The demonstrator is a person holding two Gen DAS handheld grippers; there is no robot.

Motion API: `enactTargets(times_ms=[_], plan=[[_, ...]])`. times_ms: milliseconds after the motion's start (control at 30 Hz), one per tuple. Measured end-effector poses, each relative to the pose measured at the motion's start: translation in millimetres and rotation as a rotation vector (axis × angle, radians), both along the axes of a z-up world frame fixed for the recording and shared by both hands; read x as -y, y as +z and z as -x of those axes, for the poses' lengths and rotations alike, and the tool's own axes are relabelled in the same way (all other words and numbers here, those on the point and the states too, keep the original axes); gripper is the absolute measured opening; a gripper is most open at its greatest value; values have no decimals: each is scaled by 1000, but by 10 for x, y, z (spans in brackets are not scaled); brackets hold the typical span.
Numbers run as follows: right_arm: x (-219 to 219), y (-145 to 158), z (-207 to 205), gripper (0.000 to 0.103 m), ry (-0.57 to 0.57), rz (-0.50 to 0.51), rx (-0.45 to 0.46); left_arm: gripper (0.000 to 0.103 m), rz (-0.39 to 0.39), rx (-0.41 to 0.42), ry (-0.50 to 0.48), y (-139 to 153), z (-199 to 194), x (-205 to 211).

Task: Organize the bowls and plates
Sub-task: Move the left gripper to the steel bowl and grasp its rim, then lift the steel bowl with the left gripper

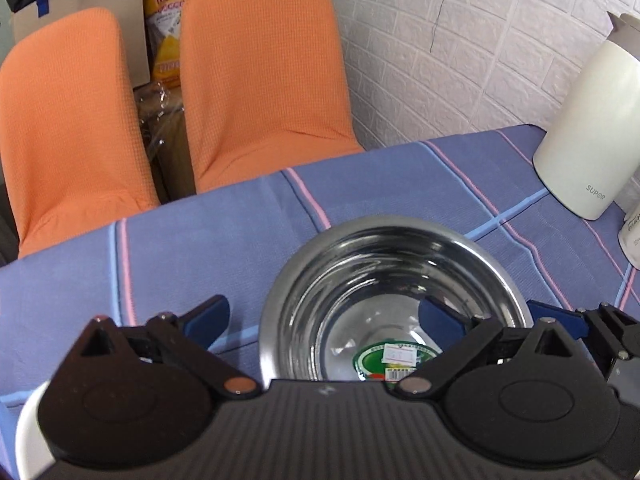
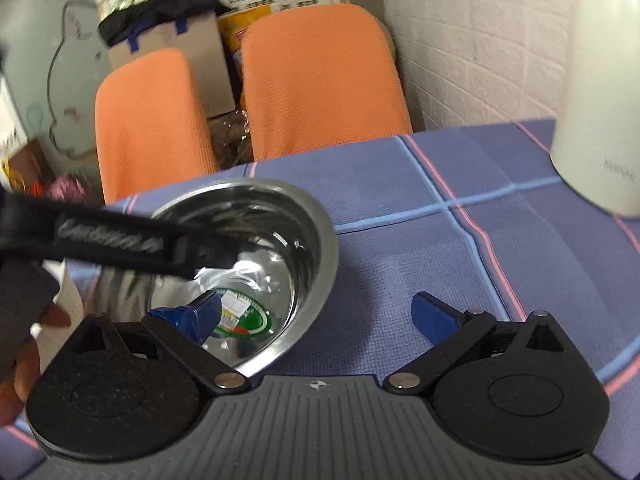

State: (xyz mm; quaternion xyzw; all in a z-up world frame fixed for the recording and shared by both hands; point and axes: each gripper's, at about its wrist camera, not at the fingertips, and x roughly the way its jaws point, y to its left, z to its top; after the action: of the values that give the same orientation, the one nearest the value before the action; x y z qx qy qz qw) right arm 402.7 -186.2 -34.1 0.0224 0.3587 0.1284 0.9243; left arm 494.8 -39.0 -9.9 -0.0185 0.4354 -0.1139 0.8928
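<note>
On the blue striped tablecloth (image 1: 200, 248) sits a steel bowl (image 1: 394, 300). Both grippers gape: left gripper (image 1: 324, 320) and right gripper (image 2: 316, 316) each straddle its rim, one finger inside

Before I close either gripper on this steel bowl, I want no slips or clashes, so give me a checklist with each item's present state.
1. Steel bowl upright on the tablecloth: ok.
2. Left gripper open and straddling the bowl's left rim, one finger outside, one inside: ok.
3. Right gripper open and straddling the bowl's right rim: ok.
4. Bowl holds nothing loose, only a sticker on its bottom: ok.
5. Two grippers reaching into one bowl without clashing: not ok, both have a finger inside.
6. White jug stands apart from the bowl: ok.
</note>
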Motion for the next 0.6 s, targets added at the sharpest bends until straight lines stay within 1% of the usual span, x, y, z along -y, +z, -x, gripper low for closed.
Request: enactTargets(times_ms=[133, 200, 267, 333, 367, 400, 467, 500, 533, 600], plan=[[-49, -21, 69, 89, 39, 28, 26, 97, 4, -22, -17, -56, -11, 9], [-40, -18, 83, 89, 48, 29, 31, 95, -1, -37, -21, -85, -23, 10], [-28, -15, 84, 89, 50, 20, 31, 93, -18, -29, -24, -88, -26, 28], [-44, -3, 53, 89, 53, 14, 28, 88, -41, -23, -32, -84, -31, 68], [-43, 3, 53, 89, 57, 3, 23, 81, -50, -20, -41, -82, -33, 98], [-37, 12, 59, 89, 64, -19, 16, 75, -58, -16, -52, -75, -23, 127], [-36, 37, 75, 89, 93, -87, -15, 71, -57, -22, -88, -62, -7, 173], [-42, 51, 82, 89, 112, -120, -32, 67, -52, -29, -108, -51, 4, 193], [-57, 70, 98, 89, 100, -122, -41, 60, -58, -39, -127, -42, 13, 212], [-74, 86, 120, 89, 94, -106, -54, 59, -70, -47, -147, -34, 31, 221]])
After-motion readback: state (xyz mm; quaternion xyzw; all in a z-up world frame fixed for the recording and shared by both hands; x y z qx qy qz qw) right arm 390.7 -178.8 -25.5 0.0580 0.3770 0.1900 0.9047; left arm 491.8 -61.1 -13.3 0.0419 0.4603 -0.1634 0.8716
